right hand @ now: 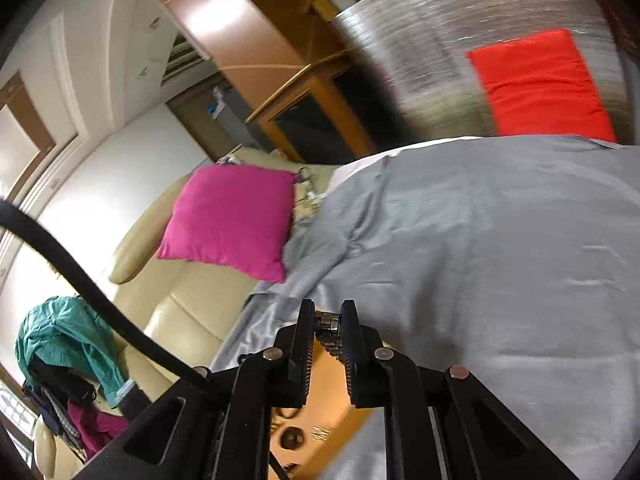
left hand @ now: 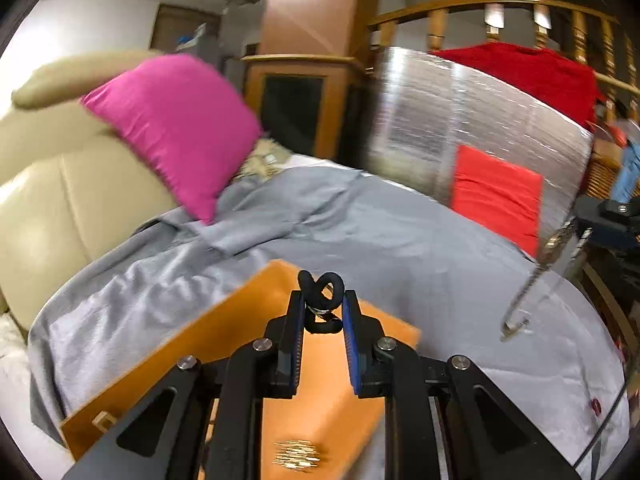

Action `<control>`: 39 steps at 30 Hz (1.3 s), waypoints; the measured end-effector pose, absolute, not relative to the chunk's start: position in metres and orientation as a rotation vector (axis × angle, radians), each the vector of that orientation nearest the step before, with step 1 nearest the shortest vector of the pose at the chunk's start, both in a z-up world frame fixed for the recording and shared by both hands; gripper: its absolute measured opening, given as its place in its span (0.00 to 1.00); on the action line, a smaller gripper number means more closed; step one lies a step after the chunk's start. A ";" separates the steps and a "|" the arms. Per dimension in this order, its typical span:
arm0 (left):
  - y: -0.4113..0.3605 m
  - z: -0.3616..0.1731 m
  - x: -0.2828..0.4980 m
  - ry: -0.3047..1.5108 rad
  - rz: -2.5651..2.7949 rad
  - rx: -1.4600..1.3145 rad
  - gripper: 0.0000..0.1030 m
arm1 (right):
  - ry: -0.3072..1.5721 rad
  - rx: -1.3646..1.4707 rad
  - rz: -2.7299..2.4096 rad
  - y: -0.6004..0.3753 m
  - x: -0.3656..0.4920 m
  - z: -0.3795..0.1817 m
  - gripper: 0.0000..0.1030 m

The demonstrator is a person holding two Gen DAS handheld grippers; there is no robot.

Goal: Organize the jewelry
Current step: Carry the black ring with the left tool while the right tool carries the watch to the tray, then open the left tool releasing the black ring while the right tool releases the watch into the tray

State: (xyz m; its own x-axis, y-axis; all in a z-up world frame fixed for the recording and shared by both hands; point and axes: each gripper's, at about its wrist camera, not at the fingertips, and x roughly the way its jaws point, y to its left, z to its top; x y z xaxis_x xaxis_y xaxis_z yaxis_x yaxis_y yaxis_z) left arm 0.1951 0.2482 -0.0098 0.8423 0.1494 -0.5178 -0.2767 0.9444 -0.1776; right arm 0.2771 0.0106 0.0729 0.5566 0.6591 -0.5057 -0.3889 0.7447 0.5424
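Note:
My left gripper (left hand: 322, 304) is shut on a black twisted cord (left hand: 322, 294) and holds it above an orange jewelry box (left hand: 224, 332) on the grey sheet. A gold piece (left hand: 297, 456) lies in the box below the gripper. My right gripper (right hand: 327, 322) is shut on a dark metal link bracelet (right hand: 328, 330), above the same orange box (right hand: 332, 412). In the left wrist view the right gripper's hanging metal bracelet (left hand: 532, 280) shows at the far right.
A grey sheet (left hand: 400, 240) covers the surface. A pink pillow (left hand: 172, 128) leans on a beige sofa (left hand: 52, 200) at the left. A silver foil panel (left hand: 460, 132) with a red patch stands behind. A black cable (right hand: 80, 280) crosses the right wrist view.

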 end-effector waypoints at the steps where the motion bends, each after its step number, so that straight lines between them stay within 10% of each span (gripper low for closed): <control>1: 0.260 -0.013 0.197 0.545 0.229 -0.261 0.19 | 0.761 0.387 0.651 0.023 0.279 0.072 0.14; 39: 0.296 -0.121 0.267 1.017 0.255 -0.257 0.20 | 1.139 0.143 0.571 0.153 0.327 -0.086 0.14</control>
